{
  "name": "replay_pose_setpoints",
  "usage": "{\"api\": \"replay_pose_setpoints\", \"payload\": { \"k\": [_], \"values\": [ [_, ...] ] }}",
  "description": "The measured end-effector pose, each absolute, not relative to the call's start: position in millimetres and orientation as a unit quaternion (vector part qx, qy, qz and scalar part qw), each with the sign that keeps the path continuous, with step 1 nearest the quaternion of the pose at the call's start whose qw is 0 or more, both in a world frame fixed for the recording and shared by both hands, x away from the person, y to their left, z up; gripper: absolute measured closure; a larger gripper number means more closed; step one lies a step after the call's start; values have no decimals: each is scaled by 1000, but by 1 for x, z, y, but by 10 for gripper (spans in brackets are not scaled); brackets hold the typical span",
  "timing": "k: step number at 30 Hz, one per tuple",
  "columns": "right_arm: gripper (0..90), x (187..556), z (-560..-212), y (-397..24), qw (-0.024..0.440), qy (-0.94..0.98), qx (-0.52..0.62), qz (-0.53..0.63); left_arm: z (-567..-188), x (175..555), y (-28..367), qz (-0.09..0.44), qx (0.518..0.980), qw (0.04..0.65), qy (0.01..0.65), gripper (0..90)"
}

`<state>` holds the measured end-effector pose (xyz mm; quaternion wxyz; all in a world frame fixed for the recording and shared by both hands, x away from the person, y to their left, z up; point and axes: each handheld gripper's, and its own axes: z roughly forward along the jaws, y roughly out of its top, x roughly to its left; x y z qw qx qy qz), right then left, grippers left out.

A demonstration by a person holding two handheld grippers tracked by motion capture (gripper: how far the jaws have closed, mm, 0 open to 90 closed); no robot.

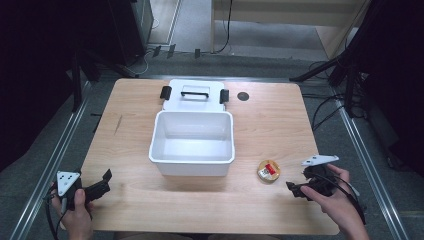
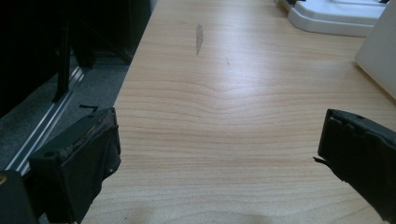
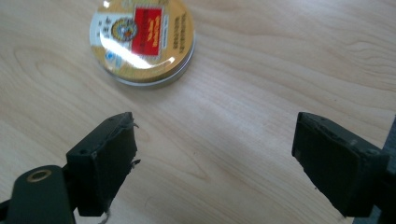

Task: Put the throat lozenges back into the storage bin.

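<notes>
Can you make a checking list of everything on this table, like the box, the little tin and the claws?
Surface: light wooden table, a grey smudge toward its left side, a small dark round spot near the far edge.
Job's things: open white plastic box, empty inside; its white lid with black handle and clips lies flat behind it; round gold tin with red label to the box's right.
Clutter: nothing seen.
Grippers: left claw open over bare wood; right claw open, just short of the tin.
Cables: black cables on the floor at right.
Surroundings: grey floor, metal rails, dark stands.
</notes>
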<state>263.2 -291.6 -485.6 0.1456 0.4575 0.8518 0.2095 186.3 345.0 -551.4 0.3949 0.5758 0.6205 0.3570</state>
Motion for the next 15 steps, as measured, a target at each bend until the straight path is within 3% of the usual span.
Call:
{"api": "replay_pose_setpoints", "payload": {
  "k": [15],
  "values": [
    [127, 299, -472, -246, 66, 898, 430, 69, -552, 189, 345, 345, 584, 390, 622, 0]
  ]
}}
